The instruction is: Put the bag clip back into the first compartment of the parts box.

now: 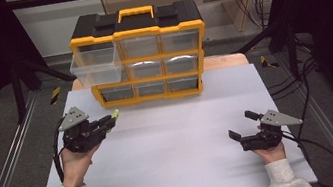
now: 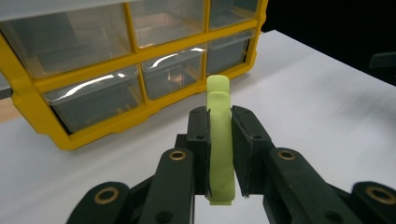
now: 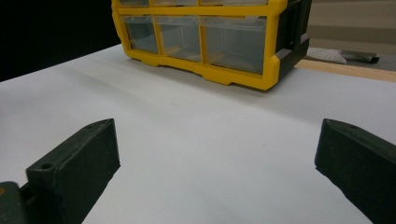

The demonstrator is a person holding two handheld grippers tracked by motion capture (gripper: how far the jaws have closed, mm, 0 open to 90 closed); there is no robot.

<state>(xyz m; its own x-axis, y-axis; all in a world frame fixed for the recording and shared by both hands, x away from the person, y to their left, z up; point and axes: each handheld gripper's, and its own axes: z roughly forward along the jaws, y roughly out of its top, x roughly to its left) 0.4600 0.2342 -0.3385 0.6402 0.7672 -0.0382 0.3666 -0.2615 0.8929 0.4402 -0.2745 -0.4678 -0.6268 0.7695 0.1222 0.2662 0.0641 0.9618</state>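
We see a white table top (image 1: pixel 174 153) that takes up most of the high view, its near edge running between the person's two sleeves and its far edge meeting a strip of bare wood behind. Metal rails run along the floor on both sides, apart from the table's side edges.

At the far edge stands a yellow and black drawer organizer (image 1: pixel 140 52) with clear plastic drawers in three rows. Its top-left drawer (image 1: pixel 94 67) is pulled out and juts past the cabinet's front and left side, hanging over the table's far left corner. The other drawers sit flush. In front of the cabinet the white surface lies wide and bare from one side edge to the other, and the two grippers are well apart on it.

The right gripper (image 1: pixel 243 126) is held low near the right edge, its jaws spread wide with nothing between them; in its own view we look across bare surface to the cabinet's lower drawers.

The left gripper (image 1: pixel 111 118) sits near the left edge, just in front of the cabinet's lower left corner and below the pulled-out drawer. Its jaws are closed tight on a small light green clip-like piece (image 2: pixel 219 140), which stands upright between the pads and pokes out beyond them toward the cabinet.
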